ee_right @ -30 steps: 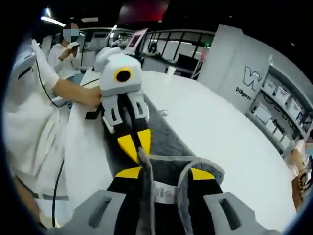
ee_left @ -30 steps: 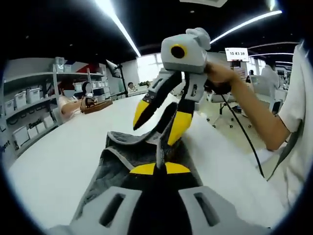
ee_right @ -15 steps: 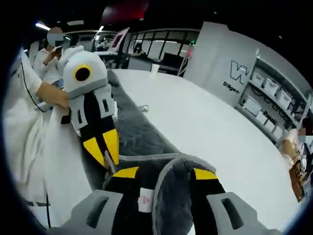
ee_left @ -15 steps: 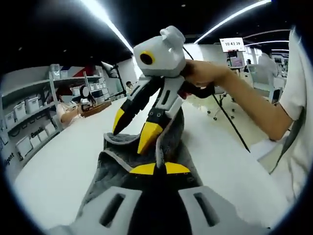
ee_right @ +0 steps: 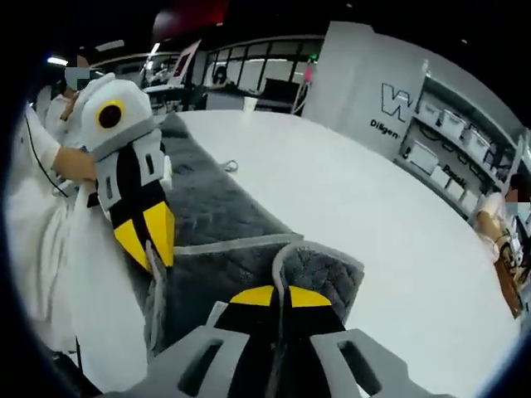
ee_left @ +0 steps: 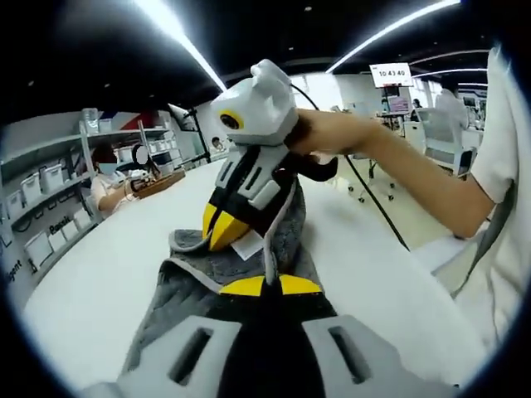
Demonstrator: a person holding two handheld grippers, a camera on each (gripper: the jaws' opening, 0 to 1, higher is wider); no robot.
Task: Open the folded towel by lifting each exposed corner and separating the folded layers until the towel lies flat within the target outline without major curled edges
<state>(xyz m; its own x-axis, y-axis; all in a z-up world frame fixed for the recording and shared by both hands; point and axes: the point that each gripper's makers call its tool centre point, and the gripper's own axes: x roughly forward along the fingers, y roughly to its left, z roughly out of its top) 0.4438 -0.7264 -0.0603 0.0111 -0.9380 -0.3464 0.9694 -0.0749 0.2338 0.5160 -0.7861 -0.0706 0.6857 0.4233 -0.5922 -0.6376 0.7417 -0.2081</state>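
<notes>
The grey quilted towel with a pale stitched hem [ee_left: 217, 267] lay stretched out on the broad white tabletop [ee_left: 99, 278], and both tools had hold of it. In the left gripper view, the left hand-held gripper [ee_left: 270, 285] had its yellow-tipped jaws pressed together on a raised fold of the cloth, which ran up and away from the tips. Just beyond it the right hand-held gripper [ee_left: 222, 230] came in from above, held by a person's hand [ee_left: 325, 133], its yellow tips closed together on the towel's hem beside a small white label [ee_left: 246, 246].

In the right gripper view, the right hand-held gripper [ee_right: 279, 296] pinched a curled-up corner of the towel [ee_right: 217, 217] between closed jaws; the grey cloth spread ahead of it across the tabletop [ee_right: 365, 211]. To its left the left hand-held gripper [ee_right: 148, 240] pointed down at the towel's near edge with its tips together on the cloth.

Around the tabletop stood an open workroom. White shelving with storage boxes [ee_left: 41, 178] lined the wall to the left of the left hand-held gripper, long ceiling strip lights [ee_left: 178, 37] ran overhead, and a screen showing digits [ee_left: 391, 73] hung far ahead to its right. A white wall panel with dark lettering [ee_right: 390, 108] stood ahead and right of the right hand-held gripper.
</notes>
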